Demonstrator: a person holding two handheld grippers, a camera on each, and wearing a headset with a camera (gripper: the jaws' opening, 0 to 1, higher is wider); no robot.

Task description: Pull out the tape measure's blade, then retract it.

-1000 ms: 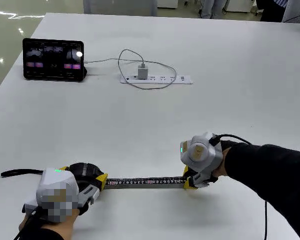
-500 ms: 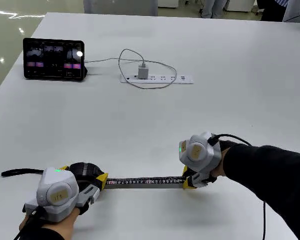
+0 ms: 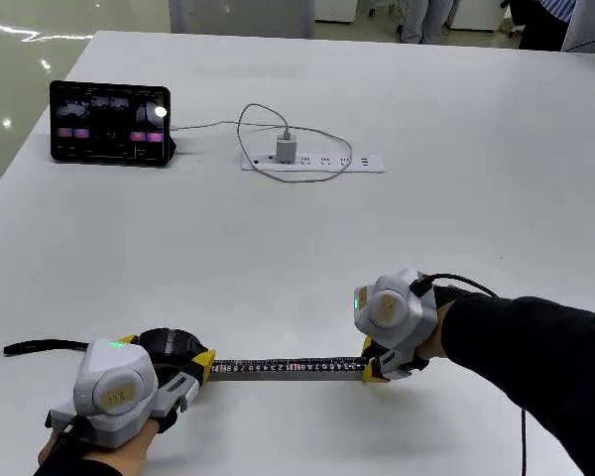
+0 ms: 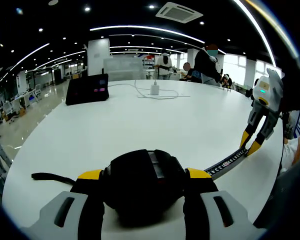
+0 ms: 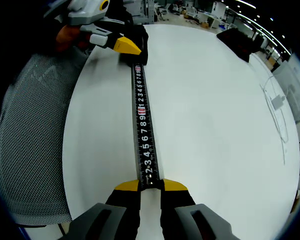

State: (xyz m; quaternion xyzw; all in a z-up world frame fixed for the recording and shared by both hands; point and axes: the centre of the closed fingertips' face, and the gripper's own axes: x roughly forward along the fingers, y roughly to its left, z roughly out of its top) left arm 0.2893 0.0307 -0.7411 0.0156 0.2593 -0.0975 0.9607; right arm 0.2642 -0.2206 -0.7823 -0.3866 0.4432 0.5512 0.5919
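Tape measure (image 3: pixel 171 346) sits on the white bench (image 3: pixel 426 149), near its front edge, clamped between the jaws of the left hand-held gripper (image 4: pixel 143 174). The bench spreads well beyond both hand-held grippers. A dark sleeve (image 3: pixel 535 347) comes in from the right behind the right hand-held gripper (image 3: pixel 377 369).

Well beyond the left hand-held gripper, toward the far left of the bench, a black tablet (image 3: pixel 110 122) stands propped with its screen lit. Well ahead of the gap between the two hand-held grippers lies a white power strip (image 3: pixel 317 160) with a white charger (image 3: pixel 286 149) plugged into it. A thin cable (image 3: pixel 258 114) loops around the charger and runs off to the tablet.

In the left gripper view, the yellow-tipped jaws press against both sides of the black tape measure. The blade (image 5: pixel 144 125) leaves the tape measure on that hand-held gripper's right side and stretches to the right one. In the right gripper view, the blade runs straight ahead from the jaws, printed numbers facing up. The right jaws are closed on the blade's free end. We cannot tell whether the blade touches the bench along its length.

A black strap (image 3: pixel 40 347) trails away on the bench to the left of the left hand-held gripper.
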